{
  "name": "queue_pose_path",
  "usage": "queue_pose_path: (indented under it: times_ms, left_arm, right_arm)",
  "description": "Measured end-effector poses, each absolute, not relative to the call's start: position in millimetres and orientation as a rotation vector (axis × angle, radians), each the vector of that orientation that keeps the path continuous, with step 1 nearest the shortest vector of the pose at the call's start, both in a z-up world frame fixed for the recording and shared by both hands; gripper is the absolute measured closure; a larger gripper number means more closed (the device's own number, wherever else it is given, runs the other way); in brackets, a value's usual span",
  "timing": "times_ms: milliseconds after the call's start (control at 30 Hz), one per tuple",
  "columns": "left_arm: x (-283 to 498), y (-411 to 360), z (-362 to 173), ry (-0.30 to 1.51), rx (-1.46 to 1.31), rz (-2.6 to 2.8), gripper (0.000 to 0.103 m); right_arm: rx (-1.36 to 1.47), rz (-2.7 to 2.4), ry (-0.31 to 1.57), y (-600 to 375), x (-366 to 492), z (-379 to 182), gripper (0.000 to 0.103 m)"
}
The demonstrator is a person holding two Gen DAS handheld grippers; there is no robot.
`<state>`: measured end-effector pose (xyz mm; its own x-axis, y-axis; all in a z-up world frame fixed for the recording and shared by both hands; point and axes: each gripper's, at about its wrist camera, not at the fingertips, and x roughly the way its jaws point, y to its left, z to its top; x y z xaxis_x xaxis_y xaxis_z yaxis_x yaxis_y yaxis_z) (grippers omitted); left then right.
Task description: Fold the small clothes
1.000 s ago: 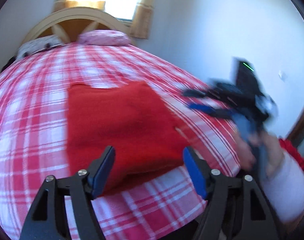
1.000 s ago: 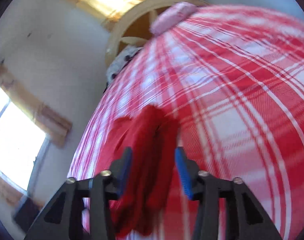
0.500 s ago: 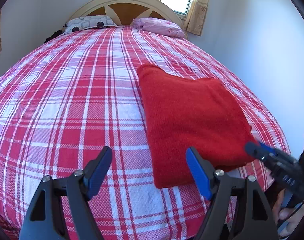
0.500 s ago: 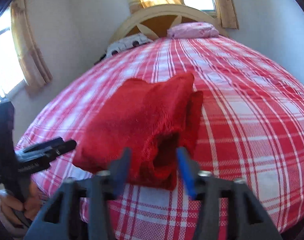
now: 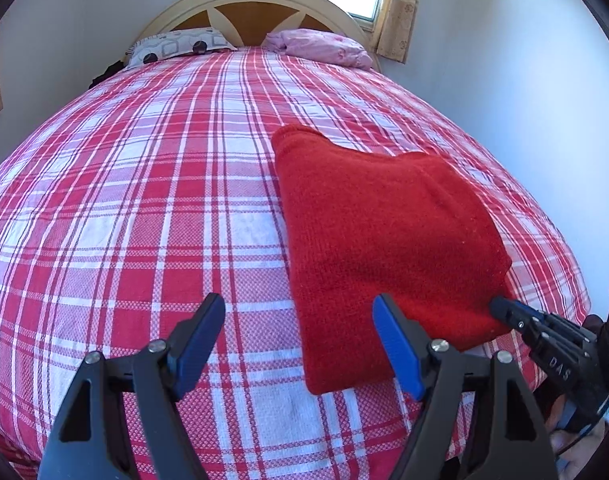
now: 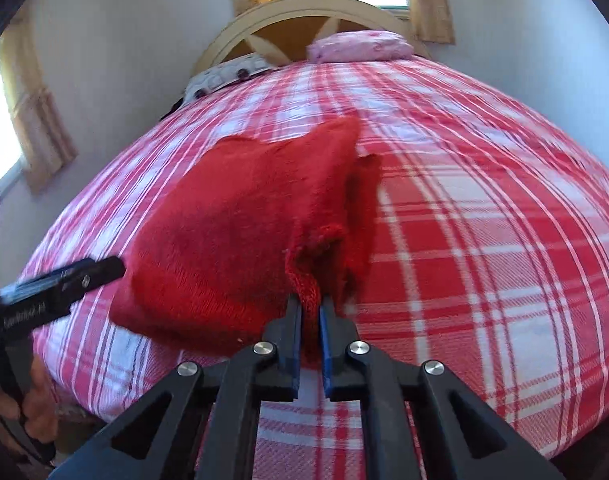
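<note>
A folded red knit garment (image 5: pixel 380 240) lies on the red plaid bedspread (image 5: pixel 144 208) near the bed's right front edge. My left gripper (image 5: pixel 298 340) is open and empty, hovering just in front of the garment's near left corner. My right gripper (image 6: pixel 309 312) is shut on the garment's near edge (image 6: pixel 304 280), which bunches up between the pads. The right gripper also shows in the left wrist view (image 5: pixel 544 336) at the garment's near right corner. The left gripper shows in the right wrist view (image 6: pixel 64 280) at the garment's left side.
A cream arched headboard (image 5: pixel 256 4) with a patterned pillow (image 5: pixel 180 44) and a pink pillow (image 5: pixel 320 46) stands at the far end. White walls and a curtained window (image 5: pixel 392 8) lie behind. The bed edge drops off right of the garment.
My right gripper has closed on the garment's near edge; it was open around it before. The left gripper has swung left and steadied, with the garment now to its right.
</note>
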<state>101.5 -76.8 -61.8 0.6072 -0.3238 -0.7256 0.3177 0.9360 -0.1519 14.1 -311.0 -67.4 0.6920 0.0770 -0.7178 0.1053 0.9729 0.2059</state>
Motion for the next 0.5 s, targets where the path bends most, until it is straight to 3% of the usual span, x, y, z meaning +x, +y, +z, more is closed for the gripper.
queue_pose_path:
  times_ms: [300, 433, 500]
  left_arm:
    - [111.1, -76.4, -60.7, 0.844, 0.000, -0.372, 0.024]
    - [121.0, -73.4, -49.4, 0.818, -0.001, -0.367, 0.023]
    - [127.1, -74.0, -46.3, 0.813, -0.019, -0.370, 0.019]
  right_arm:
    - [0.285, 0.012, 0.848, -323.1, 4.7, -77.7, 0.096]
    - [0.310, 0.093, 0.788, -327.1, 1.8, -51.6, 0.095]
    - [0.300, 0.080, 0.732, -331.6, 6.1, -32.2, 0.088]
